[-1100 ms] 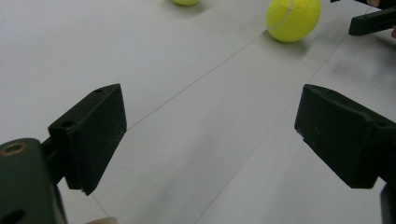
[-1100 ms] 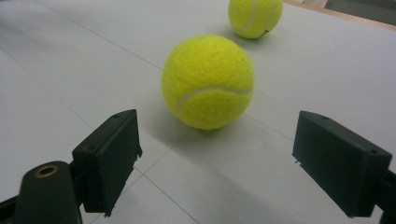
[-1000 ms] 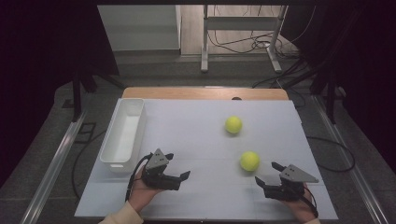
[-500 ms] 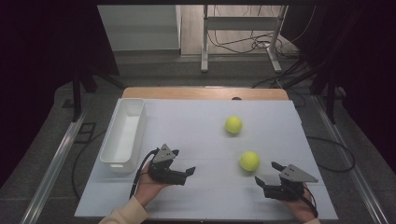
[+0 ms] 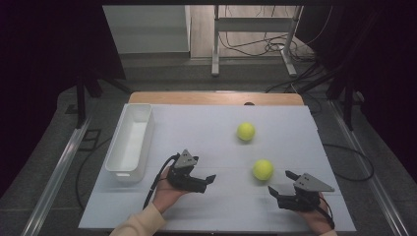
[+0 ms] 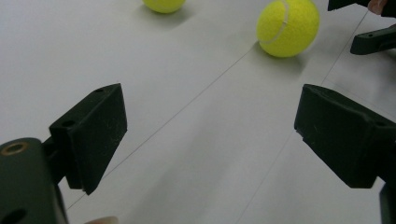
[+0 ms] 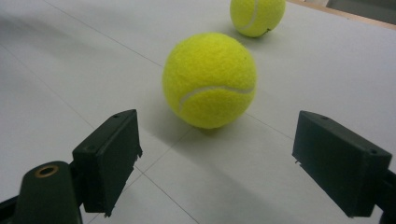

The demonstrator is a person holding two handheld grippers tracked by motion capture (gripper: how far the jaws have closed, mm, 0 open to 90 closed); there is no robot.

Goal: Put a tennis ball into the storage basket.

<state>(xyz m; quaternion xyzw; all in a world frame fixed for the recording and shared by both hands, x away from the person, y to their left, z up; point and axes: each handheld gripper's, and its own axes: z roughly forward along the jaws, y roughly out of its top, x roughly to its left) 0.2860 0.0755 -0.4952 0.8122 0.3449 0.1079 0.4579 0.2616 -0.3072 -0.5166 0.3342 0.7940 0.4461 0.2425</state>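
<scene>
The near ball (image 5: 263, 169) lies on the white table (image 5: 196, 132), just ahead of the right gripper (image 5: 284, 184), with the far ball (image 5: 246, 131) farther up the table behind it and the bin (image 5: 132, 142) well off to the ball's left. The right gripper's fingers (image 7: 109, 158) are spread wide and empty, and in the right gripper view the near ball (image 7: 210, 79) sits a little beyond them, roughly centred in the gap. The left gripper (image 5: 204, 181) hovers on the other side of that ball, its fingers (image 6: 91, 135) also spread and holding nothing, aimed toward the ball from farther off. The step in hand looks like closing the right gripper on the near ball. To do it well, I would keep the fingers low over the table, slide forward until the ball's widest part lies between the pads, then squeeze gently; a ball nudged off-centre is likely to roll away toward the far ball.
</scene>
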